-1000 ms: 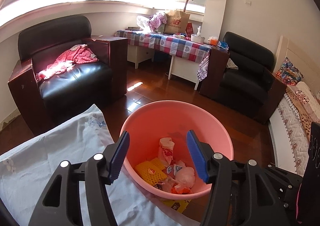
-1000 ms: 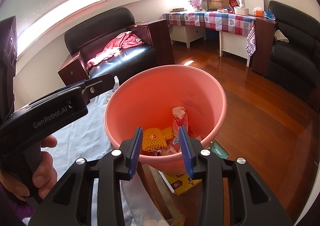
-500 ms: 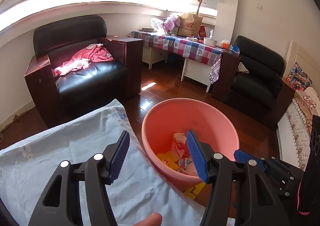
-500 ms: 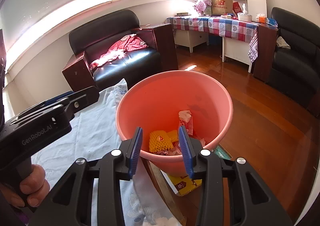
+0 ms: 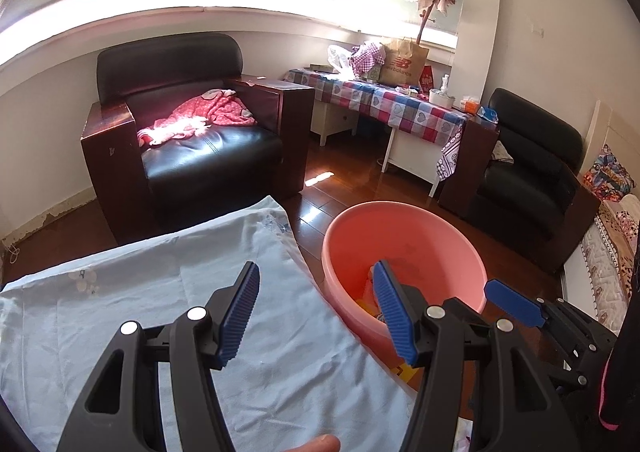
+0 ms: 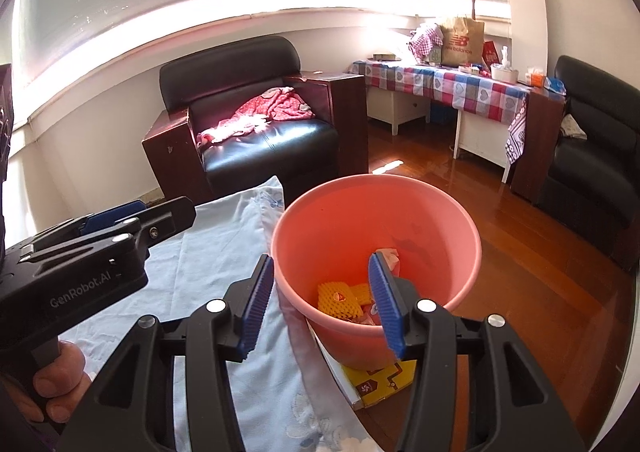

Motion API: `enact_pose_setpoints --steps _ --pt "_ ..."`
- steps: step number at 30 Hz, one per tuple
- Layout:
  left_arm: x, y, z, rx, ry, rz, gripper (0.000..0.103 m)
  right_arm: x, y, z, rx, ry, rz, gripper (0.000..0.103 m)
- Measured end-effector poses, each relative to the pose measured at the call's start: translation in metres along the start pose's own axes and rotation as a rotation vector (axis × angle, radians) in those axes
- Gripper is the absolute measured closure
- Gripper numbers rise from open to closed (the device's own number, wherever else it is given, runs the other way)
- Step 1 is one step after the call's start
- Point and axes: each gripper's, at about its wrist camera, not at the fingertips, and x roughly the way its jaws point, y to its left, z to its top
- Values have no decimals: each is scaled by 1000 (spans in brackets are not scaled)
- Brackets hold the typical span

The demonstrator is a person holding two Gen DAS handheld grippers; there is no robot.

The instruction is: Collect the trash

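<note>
Pink plastic forms the basin (image 6: 340,228) that stands on the wooden floor (image 6: 540,292), just beside the edge of a surface draped in a pale blue cloth (image 5: 160,292). Down in the basin lies the collected trash (image 6: 338,298): a yellow foam net, a crumpled white-and-red wrapper and other small scraps heaped together at the bottom. A yellow box (image 6: 380,382) pokes out from beneath the basin on the near side. The left gripper (image 5: 316,312) hangs over the cloth's edge with its blue pads spread wide and nothing between them. The right gripper (image 6: 322,302) sits over the near rim of the basin; its jaws have just been opening and stand apart, empty, with the trash seen past them well below. A hand (image 6: 52,384) curled around the left gripper's handle shows at the left of the right wrist view. Farther back stand a black leather armchair (image 5: 192,132) with a pink garment (image 5: 200,118) on its seat, and a desk (image 5: 400,108) under a checked cover carrying a brown paper bag (image 5: 404,62).
</note>
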Motion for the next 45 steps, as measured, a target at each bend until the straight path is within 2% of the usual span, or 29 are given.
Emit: enact_pose_setpoints --steps 15,45 --pt "-16 22 -10 -35 10 34 45 0 33 -2 -62 17 37 53" --pt "-18 31 -12 -50 17 33 45 3 41 -4 -84 36 44 53"
